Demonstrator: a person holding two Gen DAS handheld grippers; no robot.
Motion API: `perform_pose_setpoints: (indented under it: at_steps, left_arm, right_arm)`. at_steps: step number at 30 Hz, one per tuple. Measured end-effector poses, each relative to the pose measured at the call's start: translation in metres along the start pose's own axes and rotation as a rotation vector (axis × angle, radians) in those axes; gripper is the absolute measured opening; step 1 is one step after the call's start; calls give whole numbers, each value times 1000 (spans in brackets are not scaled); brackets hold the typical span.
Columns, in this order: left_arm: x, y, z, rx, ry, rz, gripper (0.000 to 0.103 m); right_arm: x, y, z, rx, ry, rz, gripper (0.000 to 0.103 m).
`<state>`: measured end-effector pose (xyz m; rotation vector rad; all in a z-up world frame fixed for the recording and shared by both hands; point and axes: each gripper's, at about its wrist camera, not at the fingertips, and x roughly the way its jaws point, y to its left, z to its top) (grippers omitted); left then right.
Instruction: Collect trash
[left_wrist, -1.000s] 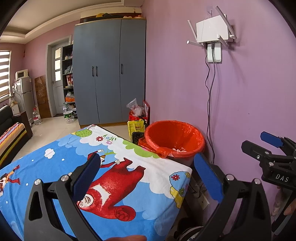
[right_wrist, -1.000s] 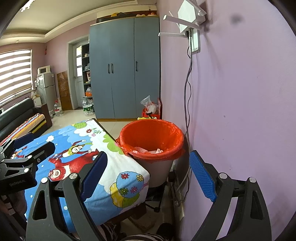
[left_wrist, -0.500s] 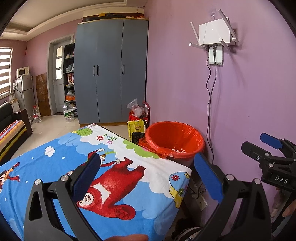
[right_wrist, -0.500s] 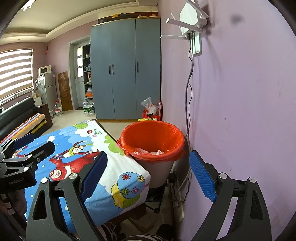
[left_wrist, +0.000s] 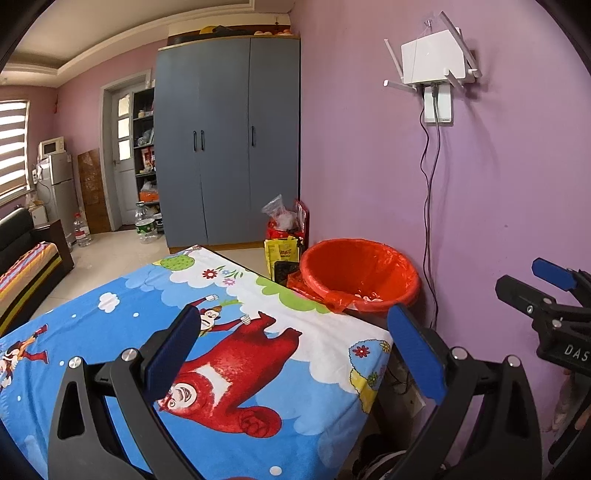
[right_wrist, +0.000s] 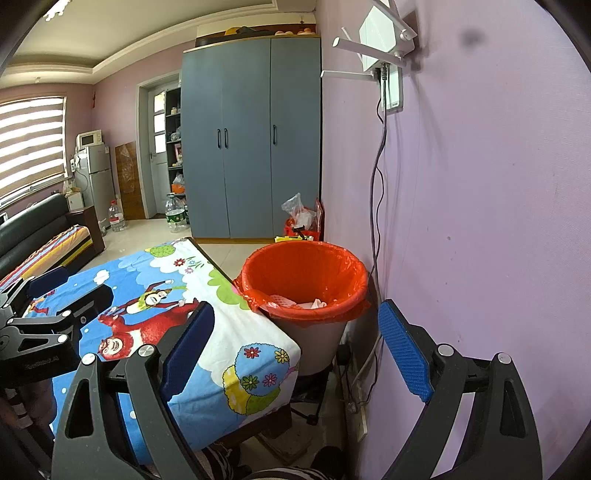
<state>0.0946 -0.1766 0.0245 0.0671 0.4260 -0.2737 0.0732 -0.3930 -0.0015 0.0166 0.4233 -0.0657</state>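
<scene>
Currently both jaws, left gripper and right gripper, are being held released; the thin, tear-prone orange bin liner is probably best gathered at its rim.

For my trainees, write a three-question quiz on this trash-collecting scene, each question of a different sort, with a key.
1. True or false: the left hand-held gripper is shut on a piece of trash.
2. Multiple choice: the bin with the orange liner stands A) on the cartoon tablecloth, B) beside the table against the purple wall, C) in front of the blue wardrobe doors.
3. Fill in: inside the liner, the right wrist view shows some pale ____ at the bottom.

Key: 1 false, both it and the right hand-held gripper are open and empty. 2 B. 3 trash.
</scene>
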Motion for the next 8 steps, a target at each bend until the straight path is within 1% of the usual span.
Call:
perform_pose_setpoints:
  at_steps: [2, 6, 8]
  left_arm:
    - [3, 3, -1, -3, 7, -13, 98]
    - [5, 10, 0, -11, 15, -6, 98]
    - [8, 22, 1, -34, 27, -5, 98]
  right_arm:
    - [0, 1, 2, -4, 3, -3, 85]
    - [-1, 5, 6, -13, 7, -8, 85]
    - [2, 11, 8, -17, 13, -2, 85]
